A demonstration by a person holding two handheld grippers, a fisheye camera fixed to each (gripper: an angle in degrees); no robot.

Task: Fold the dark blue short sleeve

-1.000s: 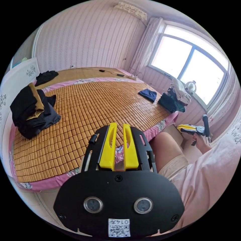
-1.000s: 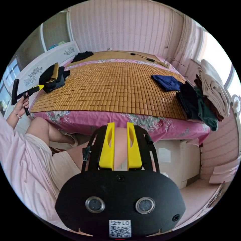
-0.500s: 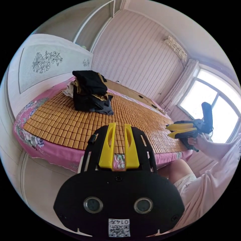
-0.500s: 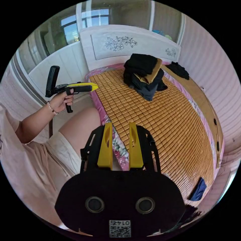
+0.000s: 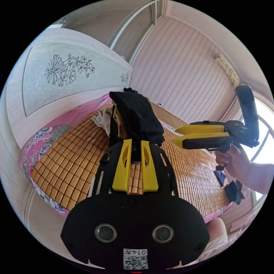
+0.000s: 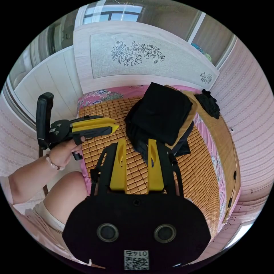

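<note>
left gripper [image 5: 134, 144] jaws apart, empty, tips hide the foot of the clothes pile [image 5: 134, 120] | right gripper [image 6: 136, 142] jaws apart, empty, just short of that pile | dark blue short sleeve [image 5: 220, 177] small, partly behind a hand [image 5: 232, 162], far beyond the pile on the mat [image 5: 71, 162] | pile looms nearer than 0.5 s ago

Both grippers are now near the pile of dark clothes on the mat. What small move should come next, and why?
Probably ease the right gripper forward onto the pile of dark clothes and close. Both it and the left gripper are open, holding nothing.
</note>
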